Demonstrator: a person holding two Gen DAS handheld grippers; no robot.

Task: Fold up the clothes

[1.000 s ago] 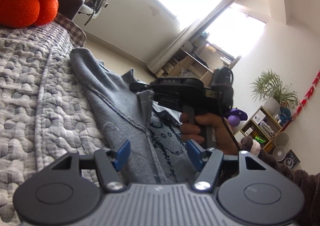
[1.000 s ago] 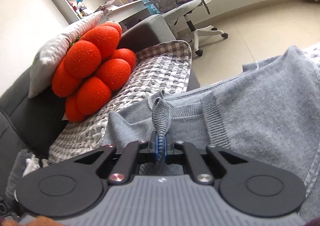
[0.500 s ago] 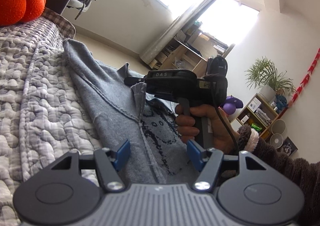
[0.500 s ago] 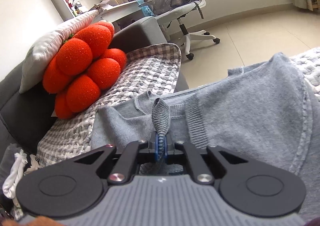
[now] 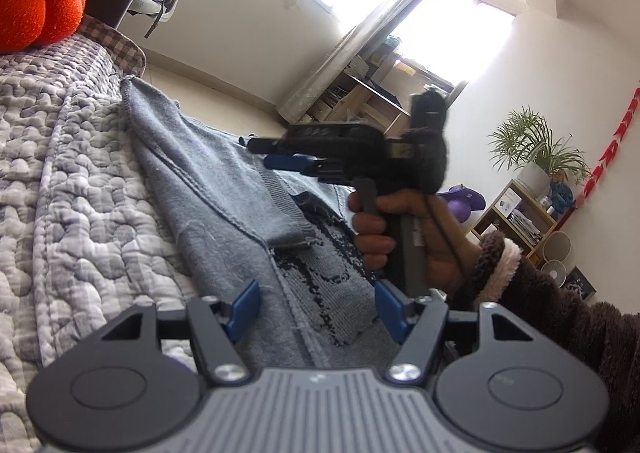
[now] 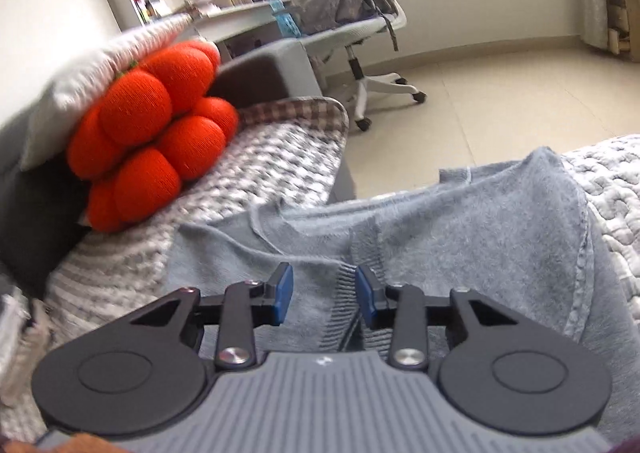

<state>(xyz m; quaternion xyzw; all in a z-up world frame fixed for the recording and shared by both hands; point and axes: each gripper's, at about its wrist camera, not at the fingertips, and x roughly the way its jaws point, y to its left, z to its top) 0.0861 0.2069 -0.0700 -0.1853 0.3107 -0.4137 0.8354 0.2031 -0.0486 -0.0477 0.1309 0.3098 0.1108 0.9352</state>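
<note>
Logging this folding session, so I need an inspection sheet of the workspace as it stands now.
Surface: grey quilted blanket on a sofa.
Job's things: grey knitted sweater spread flat, partly folded.
Clutter: orange ball-cluster cushion, white pillow behind.
Grippers: left tongs open above sweater; right tongs open over the ribbed edge, holding nothing.
Cables: black lead on the right tool's handle.
Surroundings: office chair, bookshelves, potted plant.
</note>
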